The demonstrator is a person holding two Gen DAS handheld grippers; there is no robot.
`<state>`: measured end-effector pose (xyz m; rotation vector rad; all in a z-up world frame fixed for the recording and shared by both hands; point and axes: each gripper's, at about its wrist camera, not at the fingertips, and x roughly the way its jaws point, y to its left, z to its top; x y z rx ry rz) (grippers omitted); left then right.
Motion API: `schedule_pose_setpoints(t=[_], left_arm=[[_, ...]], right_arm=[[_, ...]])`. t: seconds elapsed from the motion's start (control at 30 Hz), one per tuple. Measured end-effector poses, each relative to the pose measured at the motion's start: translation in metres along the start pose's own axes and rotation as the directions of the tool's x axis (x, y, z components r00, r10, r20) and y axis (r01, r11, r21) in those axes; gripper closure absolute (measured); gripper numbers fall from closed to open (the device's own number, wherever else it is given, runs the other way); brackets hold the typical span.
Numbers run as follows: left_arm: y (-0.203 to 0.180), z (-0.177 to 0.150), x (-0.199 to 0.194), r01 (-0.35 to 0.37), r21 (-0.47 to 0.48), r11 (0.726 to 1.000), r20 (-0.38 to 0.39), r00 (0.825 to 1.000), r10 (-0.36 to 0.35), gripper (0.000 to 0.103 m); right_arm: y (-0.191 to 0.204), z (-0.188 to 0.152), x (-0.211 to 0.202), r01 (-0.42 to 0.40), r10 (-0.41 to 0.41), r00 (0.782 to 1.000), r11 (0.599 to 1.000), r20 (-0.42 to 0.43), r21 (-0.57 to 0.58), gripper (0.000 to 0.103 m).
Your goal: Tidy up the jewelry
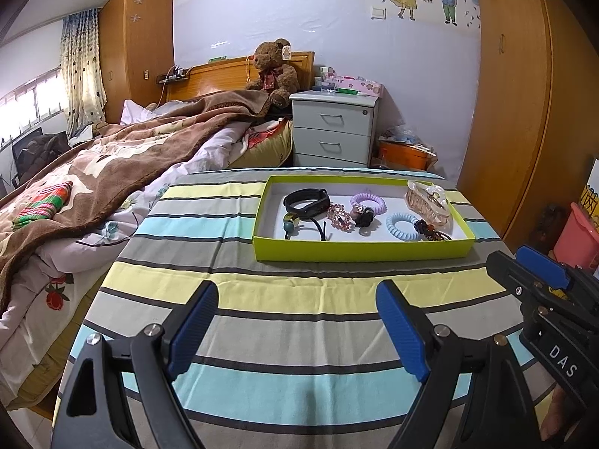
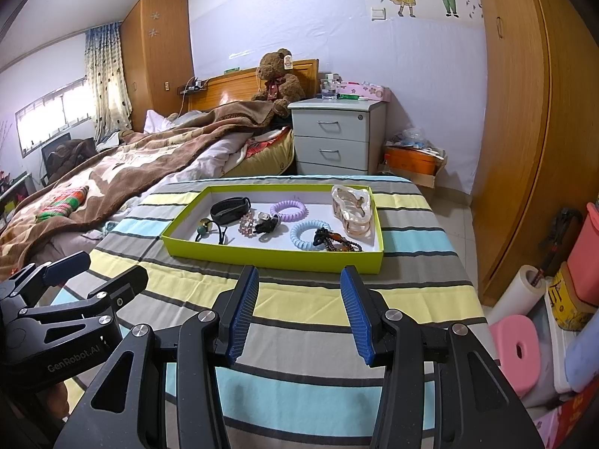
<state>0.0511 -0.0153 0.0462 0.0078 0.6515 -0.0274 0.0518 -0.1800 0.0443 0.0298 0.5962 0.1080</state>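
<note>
Both claws, left (image 1: 297, 327) and right (image 2: 299, 312), agape, empty; jewelry in tray (image 2: 269, 256).

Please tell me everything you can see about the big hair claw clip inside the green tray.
The hair claw clip is large, of glossy translucent plastic, pale pink-beige with a whitish top. Its curved teeth look closed. It lies on its side in the far right corner of the green tray, on the white floor, close to the right wall. No gripper touches it. The beaded bracelet lies just in front of it.

Both wrist views near, facing tray (image 1: 359, 250)
</note>
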Motion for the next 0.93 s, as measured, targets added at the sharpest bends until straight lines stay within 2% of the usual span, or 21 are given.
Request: schedule_pose_setpoints(t=[0.93], left_arm=[[0.0026, -0.0007, -0.0017, -0.024, 0.002, 1.000, 0.001, 1.000, 0.024, 0.016]], right_arm=[[-0.0007, -0.0028, -0.0037, -0.004, 0.004, 1.000, 1.000, 0.003, 0.006, 0.056]])
